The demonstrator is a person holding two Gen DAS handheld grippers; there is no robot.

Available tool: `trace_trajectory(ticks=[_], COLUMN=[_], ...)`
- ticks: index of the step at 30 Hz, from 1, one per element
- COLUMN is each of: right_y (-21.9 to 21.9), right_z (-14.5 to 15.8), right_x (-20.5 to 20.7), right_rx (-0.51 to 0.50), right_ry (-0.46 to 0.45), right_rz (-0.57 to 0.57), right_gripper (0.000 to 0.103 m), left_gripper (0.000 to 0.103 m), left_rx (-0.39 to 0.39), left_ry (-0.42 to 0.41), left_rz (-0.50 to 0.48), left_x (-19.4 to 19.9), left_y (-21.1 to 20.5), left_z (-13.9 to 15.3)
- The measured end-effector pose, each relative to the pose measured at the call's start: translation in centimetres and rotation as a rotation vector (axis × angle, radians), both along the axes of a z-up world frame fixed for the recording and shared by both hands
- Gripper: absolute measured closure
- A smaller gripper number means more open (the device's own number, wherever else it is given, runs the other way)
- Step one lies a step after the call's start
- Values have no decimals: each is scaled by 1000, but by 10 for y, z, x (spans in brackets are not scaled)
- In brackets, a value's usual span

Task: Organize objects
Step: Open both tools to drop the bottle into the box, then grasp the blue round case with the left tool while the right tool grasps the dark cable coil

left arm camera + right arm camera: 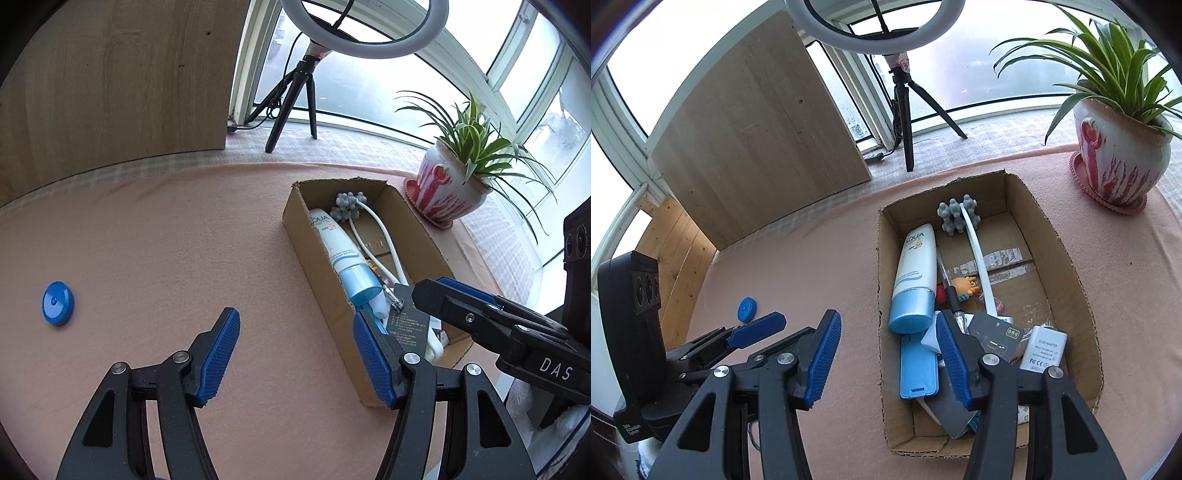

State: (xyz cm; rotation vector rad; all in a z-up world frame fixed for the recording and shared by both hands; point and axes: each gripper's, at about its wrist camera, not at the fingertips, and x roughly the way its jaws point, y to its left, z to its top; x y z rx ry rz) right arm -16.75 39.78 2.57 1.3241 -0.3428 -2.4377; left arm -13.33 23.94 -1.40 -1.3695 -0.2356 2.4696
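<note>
Cardboard box [317, 240] contents partly behind jaws

A white tube [913, 266] lying in the cardboard box [1067, 266] reads "AQUA" and "50". A white charger [1043, 349] beside it is marked "AC/DC ADAPTER" and "FC". The right gripper [432, 291], seen from the left wrist, carries the letters "DAS". Other print is too small to read.

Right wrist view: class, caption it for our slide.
Open right tongs above brown cardboard box holding white-and-blue sunscreen tube.
</note>
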Motion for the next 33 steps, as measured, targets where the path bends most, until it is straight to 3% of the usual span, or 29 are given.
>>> trace_trajectory(ticks=[14, 26, 33], right_y=[-40, -83, -127], right_z=[0, -17, -45], right_x=[40, 81, 102], right_rx=[38, 122, 153], right_ry=[10, 76, 4], right_rz=[53, 101, 247], right_gripper=[53, 53, 53], left_gripper=[36, 36, 36], left_rx=[-21, -54, -72], left_ry=[-7, -102, -151], left_rz=[38, 177, 252], left_x=[36, 60, 70], left_y=[-57, -165, -225], left_z=[3, -33, -53])
